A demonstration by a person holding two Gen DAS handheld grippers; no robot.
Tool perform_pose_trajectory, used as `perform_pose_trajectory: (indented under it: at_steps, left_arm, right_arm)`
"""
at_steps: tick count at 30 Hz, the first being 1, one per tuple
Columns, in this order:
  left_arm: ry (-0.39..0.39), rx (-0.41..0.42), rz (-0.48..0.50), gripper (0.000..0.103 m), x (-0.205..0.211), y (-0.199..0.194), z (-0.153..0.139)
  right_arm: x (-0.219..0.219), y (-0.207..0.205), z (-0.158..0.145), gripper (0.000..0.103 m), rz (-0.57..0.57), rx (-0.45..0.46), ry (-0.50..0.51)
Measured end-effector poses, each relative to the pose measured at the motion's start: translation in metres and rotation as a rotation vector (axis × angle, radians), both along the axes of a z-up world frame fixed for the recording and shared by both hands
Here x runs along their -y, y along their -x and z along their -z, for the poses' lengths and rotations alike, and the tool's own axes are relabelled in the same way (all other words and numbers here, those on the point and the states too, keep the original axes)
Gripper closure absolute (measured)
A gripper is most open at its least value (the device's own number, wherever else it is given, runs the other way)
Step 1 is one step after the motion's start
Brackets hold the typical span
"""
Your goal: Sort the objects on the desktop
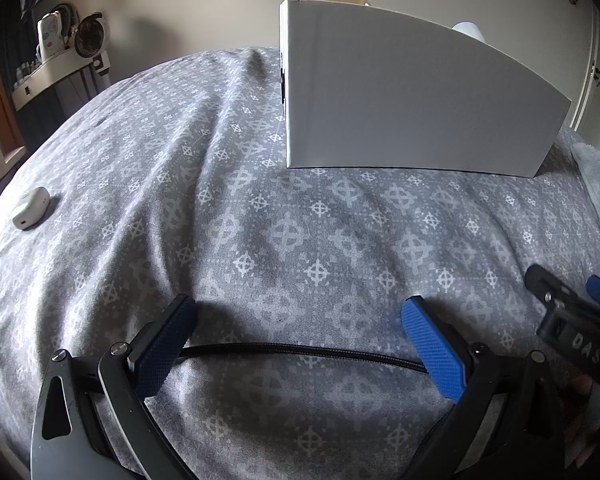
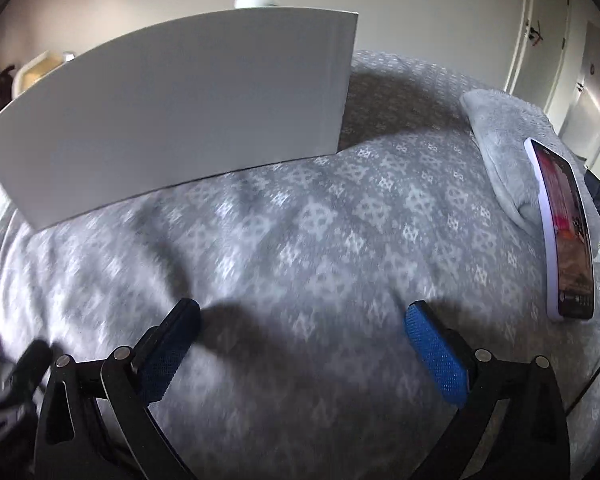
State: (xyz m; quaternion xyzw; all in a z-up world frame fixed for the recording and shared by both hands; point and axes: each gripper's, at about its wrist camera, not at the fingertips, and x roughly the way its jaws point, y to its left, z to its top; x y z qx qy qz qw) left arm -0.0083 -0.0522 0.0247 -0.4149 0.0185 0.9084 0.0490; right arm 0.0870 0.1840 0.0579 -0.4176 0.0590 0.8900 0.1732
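Note:
A white box (image 1: pixel 416 96) stands on the grey patterned bedspread (image 1: pixel 260 200); it also shows in the right wrist view (image 2: pixel 172 112). A small white earbud case (image 1: pixel 30 208) lies at far left. A black cable (image 1: pixel 300 350) runs across between the fingers of my open left gripper (image 1: pixel 300 320), low over the cloth. My right gripper (image 2: pixel 302 320) is open and empty above the cloth; it shows in the left wrist view (image 1: pixel 572 300) at the right edge. A phone (image 2: pixel 564 228) with a lit screen lies at right.
A grey fluffy towel (image 2: pixel 500 140) lies under the phone's far end. A shelf with a fan (image 1: pixel 88 38) stands at far left by the wall. White doors (image 2: pixel 560 60) are at right. A thin black cord (image 2: pixel 592 380) lies at lower right.

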Motion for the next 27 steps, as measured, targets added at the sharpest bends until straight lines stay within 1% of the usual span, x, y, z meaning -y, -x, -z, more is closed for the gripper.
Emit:
perform_pose_trajectory:
  at_steps: [2, 5, 7, 12, 18, 21, 27]
  left_arm:
    - [0.001, 0.000, 0.000, 0.000, 0.000, 0.000, 0.000]
    - [0.005, 0.001, -0.001, 0.000, -0.001, 0.000, 0.001]
    - [0.005, 0.001, -0.001, 0.000, 0.000, 0.000, 0.001]
    - [0.004, 0.003, -0.001, 0.000, 0.000, 0.000, 0.001]
    - [0.002, 0.003, 0.000, 0.000, 0.000, 0.001, 0.001]
    - [0.002, 0.006, 0.000, 0.000, 0.003, 0.006, 0.001]
    - [0.001, 0.006, -0.001, 0.000, 0.003, 0.004, 0.001]
  right_arm:
    - [0.008, -0.013, 0.001, 0.000, -0.003, 0.000, 0.006]
    - [0.023, -0.021, -0.001, 0.000, 0.013, 0.009, -0.009]
    - [0.029, -0.028, 0.000, 0.000, 0.012, -0.006, -0.016]
    - [0.028, -0.028, 0.001, 0.000, 0.000, 0.007, -0.011]
    - [0.027, -0.030, 0.003, 0.000, -0.010, -0.008, -0.004]
    - [0.028, -0.030, 0.003, 0.000, -0.010, -0.006, -0.011]
    - [0.029, -0.030, 0.004, 0.000, -0.010, -0.004, -0.016]
